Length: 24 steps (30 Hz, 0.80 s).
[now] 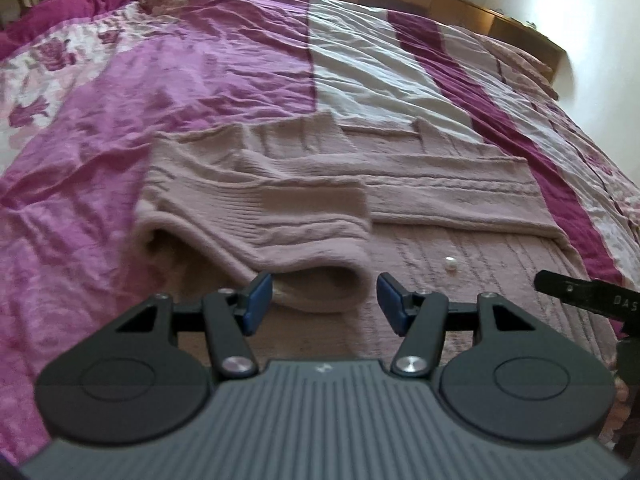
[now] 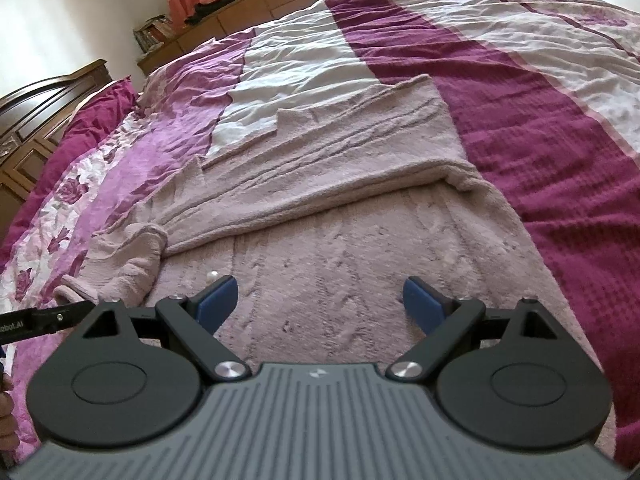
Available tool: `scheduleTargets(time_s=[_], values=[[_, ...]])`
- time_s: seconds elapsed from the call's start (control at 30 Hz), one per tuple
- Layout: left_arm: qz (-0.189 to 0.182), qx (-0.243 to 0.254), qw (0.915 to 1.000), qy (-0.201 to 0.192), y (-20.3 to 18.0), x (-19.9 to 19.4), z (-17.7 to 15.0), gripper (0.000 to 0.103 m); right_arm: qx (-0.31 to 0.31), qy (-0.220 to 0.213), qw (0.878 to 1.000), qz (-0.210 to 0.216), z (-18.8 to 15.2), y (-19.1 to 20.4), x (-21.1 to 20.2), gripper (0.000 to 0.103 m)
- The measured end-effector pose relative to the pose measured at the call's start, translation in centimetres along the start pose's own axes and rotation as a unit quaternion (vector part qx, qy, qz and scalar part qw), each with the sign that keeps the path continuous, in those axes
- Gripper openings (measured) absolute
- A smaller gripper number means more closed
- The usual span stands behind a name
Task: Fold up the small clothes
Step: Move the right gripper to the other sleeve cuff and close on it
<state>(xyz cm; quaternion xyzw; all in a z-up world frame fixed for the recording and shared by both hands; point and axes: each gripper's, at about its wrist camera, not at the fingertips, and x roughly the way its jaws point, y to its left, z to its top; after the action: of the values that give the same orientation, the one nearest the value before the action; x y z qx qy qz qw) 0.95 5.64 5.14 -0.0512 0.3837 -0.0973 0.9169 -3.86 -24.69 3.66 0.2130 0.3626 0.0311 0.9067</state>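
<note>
- the pink knitted sweater [image 1: 400,184] lies flat on the bedspread [image 1: 200,80], and it is the landmark for all places here.
- as a judgement, the folding is begun but not finished: one sleeve [image 1: 288,216] lies folded across the body of the sweater, and in the right wrist view a second part [image 2: 320,168] lies turned over on the body too.
- what seems left is to fold the body of the sweater in half or in thirds, and to smooth it; the sleeve cuff near the left gripper is loose and puffed, not flat.
- a small white button [image 1: 451,260] sits on the sweater body, just beside the folded sleeve.
- the left gripper [image 1: 325,304] hovers over the near edge of the sweater, with the cuff of the sleeve just in front of it; the jaws stand moderately apart and nothing is between the blue pads [image 1: 258,300], they do not seem to press the cloth.
- the right gripper [image 2: 320,304] is over the sweater body, on its near part; the jaws are wide apart and empty, and whether the tips touch the knit cannot be told.
- far from the sweater, a wooden headboard [image 2: 48,96] stands at the end of the bed.
</note>
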Motion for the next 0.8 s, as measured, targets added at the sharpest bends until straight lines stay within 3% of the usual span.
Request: scheduleTargets(time_s=[0.27, 0.5, 0.8], values=[[0.037, -0.021, 0.9991, -0.008, 2.9, -1.1, -0.3, 0.059, -0.036, 0.014, 0.998, 0.048, 1.9, 3.8, 0.8, 0.094], [0.054, -0.043, 0.9976, -0.011, 5.1, -1.7, -0.9, 0.059, -0.040, 0.077, 0.989, 0.119, 4.0, 8.6, 4.2, 0.094], [0.083, -0.070, 0.9940, -0.012, 7.4, -1.0, -1.4, 0.059, -0.034, 0.149, 0.976, 0.156, 4.1, 13.2, 9.4, 0.090]])
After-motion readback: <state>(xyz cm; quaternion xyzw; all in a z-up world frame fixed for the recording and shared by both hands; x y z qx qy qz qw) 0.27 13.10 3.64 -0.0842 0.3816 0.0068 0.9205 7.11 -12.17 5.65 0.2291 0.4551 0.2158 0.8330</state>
